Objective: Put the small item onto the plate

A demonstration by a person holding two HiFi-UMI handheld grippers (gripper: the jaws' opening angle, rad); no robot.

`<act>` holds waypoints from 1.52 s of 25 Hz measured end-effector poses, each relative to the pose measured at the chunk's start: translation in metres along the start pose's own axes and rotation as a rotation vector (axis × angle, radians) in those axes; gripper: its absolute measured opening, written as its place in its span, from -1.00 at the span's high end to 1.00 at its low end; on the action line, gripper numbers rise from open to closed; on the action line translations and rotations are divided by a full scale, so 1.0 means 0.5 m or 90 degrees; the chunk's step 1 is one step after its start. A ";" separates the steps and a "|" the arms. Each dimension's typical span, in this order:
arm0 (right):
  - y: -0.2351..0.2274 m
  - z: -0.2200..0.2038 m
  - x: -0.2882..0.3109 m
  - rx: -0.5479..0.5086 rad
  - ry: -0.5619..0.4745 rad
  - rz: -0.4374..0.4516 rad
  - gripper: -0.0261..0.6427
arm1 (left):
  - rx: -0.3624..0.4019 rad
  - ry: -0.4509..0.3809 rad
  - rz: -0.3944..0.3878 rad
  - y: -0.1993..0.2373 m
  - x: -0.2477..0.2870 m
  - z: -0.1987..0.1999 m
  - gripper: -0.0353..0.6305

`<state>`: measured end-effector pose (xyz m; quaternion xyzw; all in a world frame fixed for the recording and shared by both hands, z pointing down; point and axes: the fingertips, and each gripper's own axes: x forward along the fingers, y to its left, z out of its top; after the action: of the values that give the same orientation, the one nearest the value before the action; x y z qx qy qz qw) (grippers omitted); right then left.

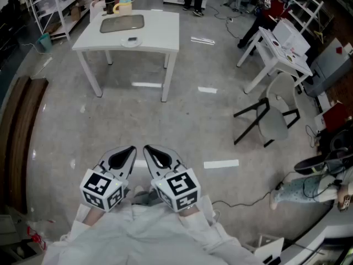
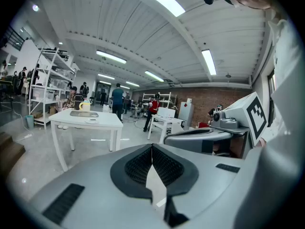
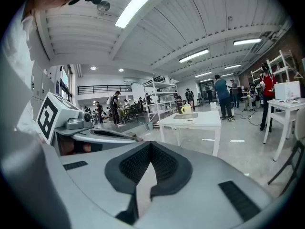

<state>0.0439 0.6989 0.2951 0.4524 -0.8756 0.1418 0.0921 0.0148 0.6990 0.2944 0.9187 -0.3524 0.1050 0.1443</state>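
White plate, white table (yellow mug)

The floor is showing a glossy finish, the white table a smooth matt one, and the left gripper is showing ribbed black pads.

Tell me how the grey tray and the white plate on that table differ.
The tray is grey and rectangular; the plate is white and round. The tray is clearly larger than the plate. The plate sits by the table's near edge, the tray farther back. Both lie flat on it.
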 end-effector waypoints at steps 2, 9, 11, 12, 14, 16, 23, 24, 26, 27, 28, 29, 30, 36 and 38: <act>-0.001 -0.003 0.002 0.003 0.002 0.000 0.88 | 0.002 0.000 0.007 0.007 -0.002 0.000 0.86; -0.019 0.009 0.004 -0.003 -0.004 -0.007 0.88 | 0.004 0.000 0.012 0.021 -0.001 0.004 0.86; -0.017 0.017 0.006 -0.011 -0.008 0.001 0.88 | 0.006 0.003 0.009 0.020 0.005 0.006 0.86; -0.013 0.020 0.008 -0.015 -0.010 0.010 0.88 | 0.007 0.005 0.007 0.019 0.009 0.007 0.86; -0.002 0.026 0.011 -0.025 -0.016 0.028 0.88 | 0.008 0.008 0.004 0.019 0.014 0.008 0.86; 0.003 0.024 0.015 -0.033 -0.014 0.041 0.87 | 0.002 0.007 0.007 0.023 0.017 0.008 0.86; -0.012 -0.004 0.016 -0.021 0.015 0.086 0.87 | -0.030 0.016 0.026 0.019 0.050 -0.018 0.86; -0.016 -0.006 0.015 -0.020 0.015 0.083 0.87 | -0.035 0.019 0.029 0.019 0.051 -0.023 0.86; -0.023 -0.013 0.013 -0.015 0.019 0.080 0.87 | -0.045 0.024 0.036 0.022 0.051 -0.034 0.86; -0.026 -0.019 0.011 -0.011 0.022 0.080 0.87 | -0.051 0.028 0.039 0.022 0.050 -0.040 0.86; -0.031 -0.026 0.008 -0.004 0.026 0.078 0.87 | -0.058 0.032 0.040 0.020 0.049 -0.046 0.86; -0.038 -0.033 0.005 0.005 0.028 0.074 0.87 | -0.064 0.036 0.039 0.018 0.048 -0.052 0.86; -0.044 -0.038 0.004 0.015 0.029 0.070 0.87 | -0.068 0.037 0.039 0.018 0.048 -0.055 0.86; -0.059 -0.064 0.029 0.038 0.045 0.071 0.87 | -0.084 0.052 0.036 0.035 0.068 -0.081 0.86; -0.068 -0.068 0.040 0.041 0.048 0.069 0.87 | -0.088 0.056 0.029 0.045 0.082 -0.088 0.86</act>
<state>0.0616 0.6762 0.3387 0.4015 -0.8897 0.1916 0.1028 0.0253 0.6727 0.3518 0.8927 -0.3729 0.1241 0.2204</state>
